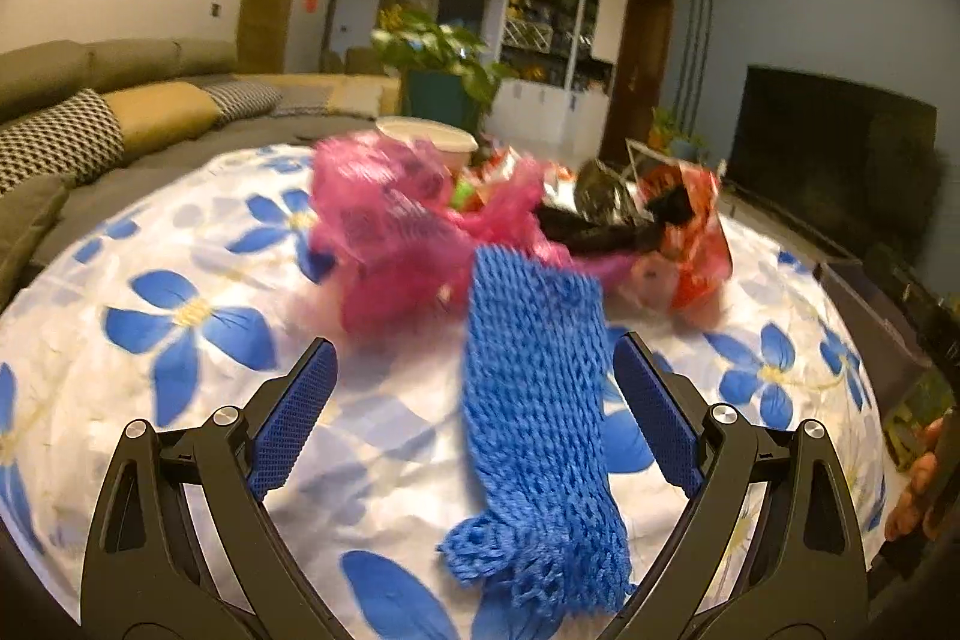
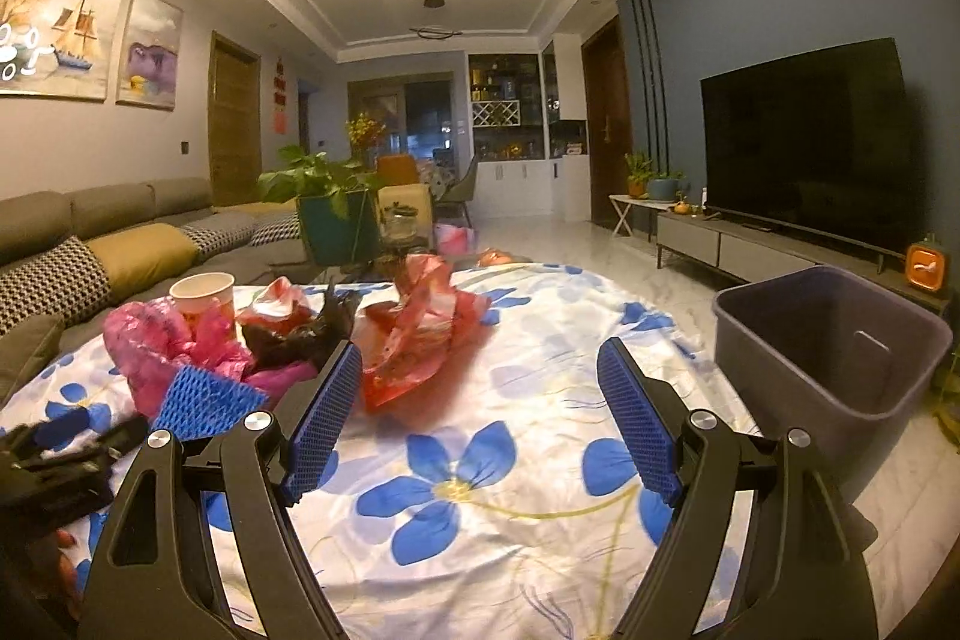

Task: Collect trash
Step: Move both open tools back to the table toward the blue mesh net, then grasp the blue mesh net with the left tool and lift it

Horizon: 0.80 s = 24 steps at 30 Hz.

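A blue foam net sleeve (image 1: 537, 400) lies on the flowered tablecloth (image 1: 180, 316), between the wide-apart fingers of my left gripper (image 1: 474, 364), which is open and not pressing on it. Behind it sit a crumpled pink plastic bag (image 1: 390, 220), a black bag (image 1: 600, 232), a red wrapper (image 1: 696, 244) and a paper cup (image 1: 429, 139). In the right wrist view my right gripper (image 2: 480, 376) is open and empty over the cloth, with the red wrapper (image 2: 420, 334) just beyond its left finger. There the blue net sleeve (image 2: 207, 400), pink bag (image 2: 162, 346) and cup (image 2: 204, 295) lie to the left.
A dark grey bin (image 2: 834, 358) stands off the table's right edge. A sofa (image 2: 102, 244) with cushions runs along the left. A potted plant (image 2: 330, 196) stands behind the table, and a television (image 2: 804, 142) on a low cabinet is on the right wall.
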Available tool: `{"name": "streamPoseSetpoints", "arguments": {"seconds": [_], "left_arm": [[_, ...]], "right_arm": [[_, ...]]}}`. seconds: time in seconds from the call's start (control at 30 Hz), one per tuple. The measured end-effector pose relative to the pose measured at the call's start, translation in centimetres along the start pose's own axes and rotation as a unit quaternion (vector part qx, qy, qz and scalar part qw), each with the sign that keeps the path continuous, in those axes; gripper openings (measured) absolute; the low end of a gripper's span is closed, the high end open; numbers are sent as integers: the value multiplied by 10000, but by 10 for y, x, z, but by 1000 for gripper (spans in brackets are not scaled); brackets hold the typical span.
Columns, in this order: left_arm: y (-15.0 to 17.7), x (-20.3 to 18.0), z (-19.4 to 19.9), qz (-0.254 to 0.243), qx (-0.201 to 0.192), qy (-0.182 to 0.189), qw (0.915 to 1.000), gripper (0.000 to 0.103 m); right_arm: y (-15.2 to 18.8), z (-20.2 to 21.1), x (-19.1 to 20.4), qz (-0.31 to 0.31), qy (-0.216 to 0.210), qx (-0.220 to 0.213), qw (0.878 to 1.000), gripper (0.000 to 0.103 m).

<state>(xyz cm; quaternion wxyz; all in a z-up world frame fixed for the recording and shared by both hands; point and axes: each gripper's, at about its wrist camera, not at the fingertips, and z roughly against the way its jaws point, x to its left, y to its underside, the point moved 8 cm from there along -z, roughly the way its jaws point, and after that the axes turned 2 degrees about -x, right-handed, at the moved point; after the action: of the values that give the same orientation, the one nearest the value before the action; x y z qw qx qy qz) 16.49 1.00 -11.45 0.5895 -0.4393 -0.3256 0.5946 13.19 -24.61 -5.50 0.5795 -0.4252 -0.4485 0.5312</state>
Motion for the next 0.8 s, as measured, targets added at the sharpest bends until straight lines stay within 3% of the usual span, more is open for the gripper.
{"name": "streamPoseSetpoints", "arguments": {"seconds": [0.13,0.33,0.4,0.5,0.7,0.8], "left_arm": [[16,-10,-20,-95,479,150,9987,74],[27,-22,-26,-348,603,252,9973,31],[26,-24,-25,-313,585,341,9972,11],[17,-25,-18,-269,426,403,9979,9],[-23,-41,17,-375,-221,726,9964,8],[-44,-39,29,-317,-560,702,9955,8]], "right_arm": [[2,-4,1,40,-43,32,10000,79],[8,-17,3,59,-77,148,9998,79],[9,-20,4,47,-89,178,9998,79],[11,-27,6,73,-89,216,9997,79],[1,-46,6,41,-49,218,9997,79],[-7,-60,6,-43,-49,224,9997,79]]}}
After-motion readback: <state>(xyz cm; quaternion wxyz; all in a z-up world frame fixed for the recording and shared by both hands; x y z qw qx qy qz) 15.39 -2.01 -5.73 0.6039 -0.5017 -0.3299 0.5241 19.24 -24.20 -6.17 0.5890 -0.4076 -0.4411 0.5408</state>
